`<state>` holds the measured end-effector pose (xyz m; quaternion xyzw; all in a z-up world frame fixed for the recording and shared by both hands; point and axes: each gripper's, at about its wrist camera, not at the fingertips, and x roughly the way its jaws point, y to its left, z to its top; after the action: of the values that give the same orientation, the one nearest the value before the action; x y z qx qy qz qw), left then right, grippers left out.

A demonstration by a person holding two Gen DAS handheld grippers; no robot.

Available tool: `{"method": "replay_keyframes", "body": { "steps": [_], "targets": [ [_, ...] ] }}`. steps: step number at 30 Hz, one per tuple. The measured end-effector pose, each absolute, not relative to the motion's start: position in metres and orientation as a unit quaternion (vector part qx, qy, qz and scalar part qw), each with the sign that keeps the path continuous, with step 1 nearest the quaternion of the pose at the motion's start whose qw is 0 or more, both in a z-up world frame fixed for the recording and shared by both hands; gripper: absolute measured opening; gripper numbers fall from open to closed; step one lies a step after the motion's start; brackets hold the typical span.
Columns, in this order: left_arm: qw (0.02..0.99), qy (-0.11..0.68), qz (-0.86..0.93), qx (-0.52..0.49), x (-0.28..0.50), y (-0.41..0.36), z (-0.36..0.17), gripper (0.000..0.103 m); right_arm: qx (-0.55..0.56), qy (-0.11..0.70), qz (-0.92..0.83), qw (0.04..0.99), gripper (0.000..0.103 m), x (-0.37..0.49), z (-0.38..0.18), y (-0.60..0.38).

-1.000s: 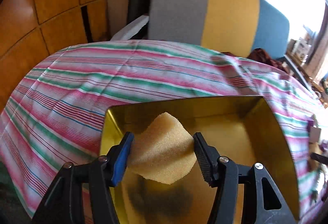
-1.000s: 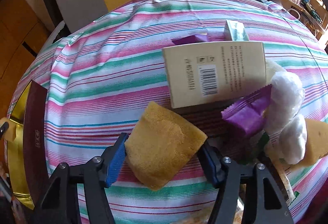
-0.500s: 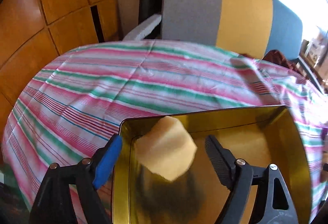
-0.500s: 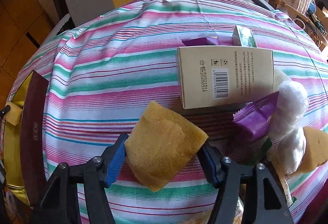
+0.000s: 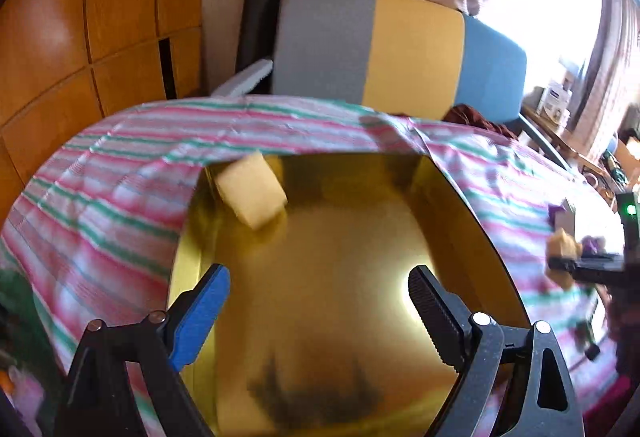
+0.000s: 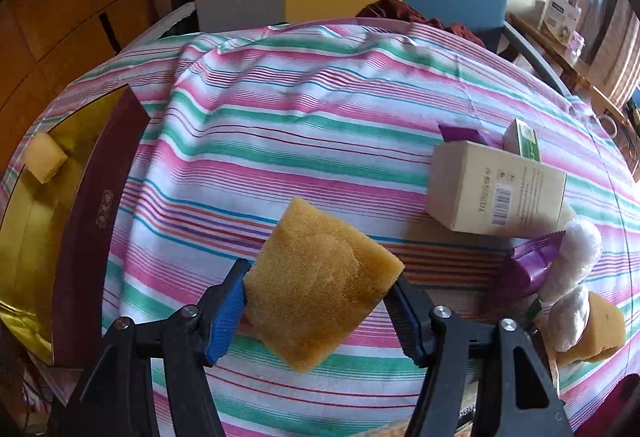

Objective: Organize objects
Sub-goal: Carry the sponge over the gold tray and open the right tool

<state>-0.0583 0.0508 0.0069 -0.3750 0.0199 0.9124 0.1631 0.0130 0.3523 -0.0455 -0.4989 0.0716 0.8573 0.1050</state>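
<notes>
Striped pink, green and white cloth (image 6: 304, 125) covers the desk, with wood panelling and a grey, yellow and blue chair back (image 5: 400, 49) behind its far edge. Nearest in the right wrist view, the right tool (image 6: 320, 301) has its two pads pressed on a tan sponge (image 6: 320, 277), which it holds up off the cloth, tilted on one corner. Just past it toward the desk's right edge lie a purple wrapper (image 6: 528, 265), white plastic-wrapped bundles (image 6: 576, 253) and a second tan sponge (image 6: 600, 325) touching them. Farther back a beige carton with a barcode (image 6: 496, 189) lies on its side, with a small green and white box (image 6: 524, 137) and another purple wrapper (image 6: 464, 135) just behind it.

At the desk's left edge sits a gold-lined box (image 5: 472, 221) with dark red outer walls. The left tool (image 5: 320, 301) hangs over its near part, its jaws opening wide with nothing between them. A pale yellow sponge (image 5: 252, 193) rests at the box's far left corner, leaning on the wall, well apart from the left tool's fingers (image 5: 204, 309). That view is blurred
</notes>
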Motion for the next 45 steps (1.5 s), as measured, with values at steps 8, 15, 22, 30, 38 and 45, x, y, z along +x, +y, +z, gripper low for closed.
{"method": "replay_keyframes", "body": {
  "steps": [8, 15, 22, 30, 38, 45],
  "targets": [
    [0.148, 0.016, 0.916, -0.373, -0.025, 0.033, 0.004, 0.091, -0.455, 0.036, 0.887, 0.070, 0.066, 0.009, 0.002, 0.287],
    [0.113, -0.016, 0.919, -0.377, -0.018, -0.007, 0.002, 0.091, -0.427, -0.006, 0.904, -0.015, 0.066, -0.014, 0.026, 0.192],
    [0.086, -0.039, 0.922, -0.376, -0.010, -0.039, 0.002, 0.091, -0.438, -0.054, 0.894, -0.081, 0.066, -0.049, 0.007, 0.097],
    [0.063, -0.059, 0.924, -0.372, -0.007, -0.068, 0.003, 0.091, -0.431, -0.113, 0.890, -0.099, 0.066, -0.084, -0.013, 0.025],
    [0.052, -0.077, 0.917, -0.387, -0.015, -0.081, -0.009, 0.091, -0.491, -0.120, 0.859, -0.082, 0.068, -0.142, -0.049, 0.004],
    [0.048, -0.083, 0.916, -0.390, -0.018, -0.087, -0.013, 0.091, -0.512, -0.088, 0.851, -0.079, 0.081, -0.157, -0.055, 0.010]
  ]
}}
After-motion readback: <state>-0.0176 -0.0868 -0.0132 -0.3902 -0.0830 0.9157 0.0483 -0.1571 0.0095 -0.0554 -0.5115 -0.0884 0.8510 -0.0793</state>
